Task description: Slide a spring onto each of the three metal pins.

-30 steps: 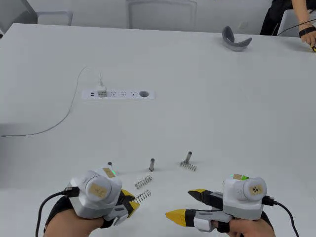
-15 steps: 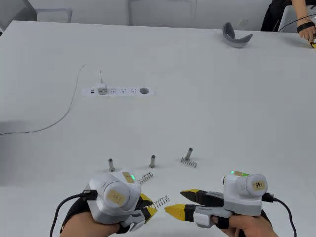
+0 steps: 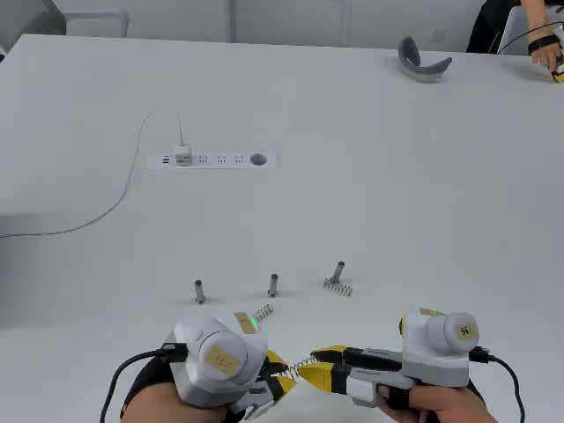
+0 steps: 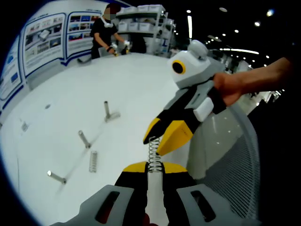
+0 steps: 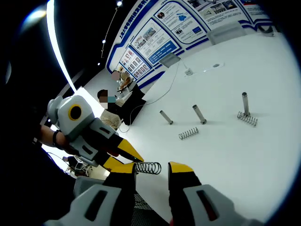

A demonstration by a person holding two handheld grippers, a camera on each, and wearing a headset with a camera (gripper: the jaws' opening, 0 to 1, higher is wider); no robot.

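Pinching the held spring [image 4: 152,149] by one end in the left gripper [image 4: 148,167], with jaws closed on the coils, lifted off the table [image 3: 370,176]. Bringing the right gripper [image 5: 153,168] in around the free end with jaws narrowly apart, one pad touching the coils and the other just clear, so not yet clamping. Seemingly passing the spring across, or re-gripping it, ahead of threading.

Needing, for a clean handover, to close lightly on the end coils rather than crushing them, letting go on the left only after clamping on the right. Leaving one open end sticking out clear of the pads, then lining that end up over a pin, upright like the pin, before lowering.

Facing three bare pins standing upright in a row: left pin [image 3: 200,291], middle pin [image 3: 273,285], right pin [image 3: 337,273]. Leaving a second spring [image 3: 263,312] lying loose just near the middle pin and a third spring [image 3: 337,285] at the foot of the right pin, touching it or merely beside it, too fine to tell.

Working close to the table's near edge, with what looks like a mesh chair back [image 4: 235,160] beyond it in the left gripper view. Risking, on a slip, losing the spring off the table, so better moving forward over the surface first. Having plenty of open room past the pins: cable [image 3: 115,207] and power strip [image 3: 211,161] well apart at the far left, grey curved piece [image 3: 421,60] and a person's hand [image 3: 546,53] far off at the back right.
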